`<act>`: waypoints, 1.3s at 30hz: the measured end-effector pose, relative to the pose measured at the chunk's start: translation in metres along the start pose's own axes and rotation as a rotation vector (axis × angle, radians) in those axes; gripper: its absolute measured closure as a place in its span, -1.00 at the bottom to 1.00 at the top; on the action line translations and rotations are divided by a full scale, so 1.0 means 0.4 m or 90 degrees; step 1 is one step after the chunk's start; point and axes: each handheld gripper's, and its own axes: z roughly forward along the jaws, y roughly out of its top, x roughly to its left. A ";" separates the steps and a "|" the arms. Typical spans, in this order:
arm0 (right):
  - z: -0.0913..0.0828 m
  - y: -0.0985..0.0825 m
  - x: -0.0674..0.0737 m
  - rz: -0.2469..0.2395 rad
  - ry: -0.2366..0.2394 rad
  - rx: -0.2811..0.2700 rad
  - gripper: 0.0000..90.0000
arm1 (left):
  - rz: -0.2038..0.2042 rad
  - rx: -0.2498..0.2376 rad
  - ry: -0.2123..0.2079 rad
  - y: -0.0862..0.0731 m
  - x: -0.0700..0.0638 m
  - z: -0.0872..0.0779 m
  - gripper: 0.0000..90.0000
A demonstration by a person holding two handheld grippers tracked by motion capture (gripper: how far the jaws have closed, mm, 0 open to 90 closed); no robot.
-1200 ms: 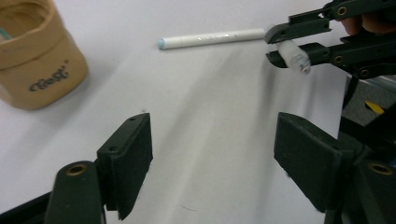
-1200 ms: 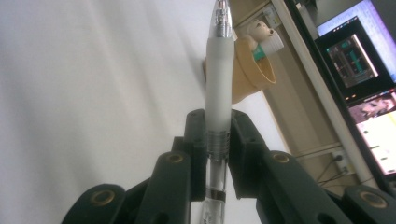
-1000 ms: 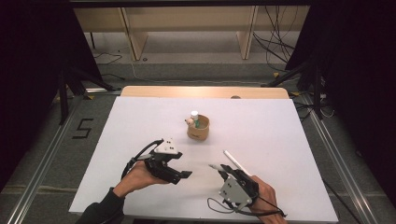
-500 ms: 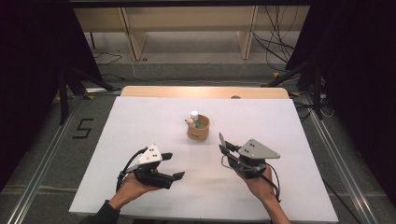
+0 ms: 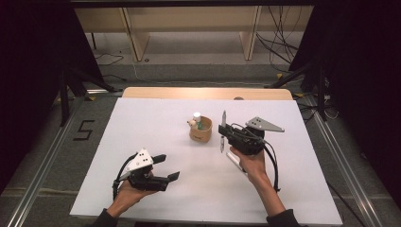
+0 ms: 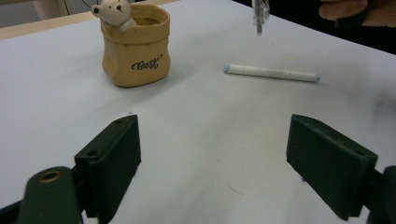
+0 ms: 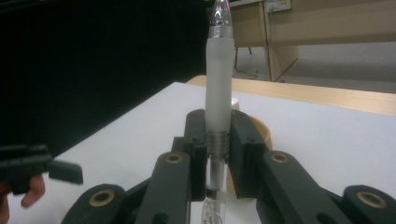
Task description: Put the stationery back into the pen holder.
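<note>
Right gripper (image 5: 222, 135) fingers clamp pen (image 5: 222, 131) upright, just right of pen holder (image 5: 200, 131) mid-tabletop. Left gripper (image 5: 168, 168) fingers spread, empty, near front edge. Risk: pen tip misses holder mouth, tips light holder. White pen (image 6: 272, 73) lies loose.

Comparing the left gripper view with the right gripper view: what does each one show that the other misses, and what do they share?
The left gripper view shows the white marker lying on the white table, the "Best" lettering and bear figure on the tan pen pot, and the left gripper with its jaws open and nothing between them.

The right gripper view shows the right gripper clamped on a frosted clear pen standing upright, plus wooden furniture behind.

Both show the table, the pot and the pen.
</note>
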 end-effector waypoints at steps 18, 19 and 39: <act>0.124 0.076 -0.044 0.057 -0.017 0.005 0.76 | -0.009 0.002 0.006 -0.026 0.005 -0.013 -0.63; 0.130 0.079 -0.045 0.060 -0.017 0.005 0.76 | -0.010 0.000 0.006 -0.026 0.005 -0.014 -0.63; 0.247 0.110 -0.069 0.065 -0.067 0.019 0.76 | -0.010 -0.010 -0.004 -0.029 0.001 -0.016 -0.64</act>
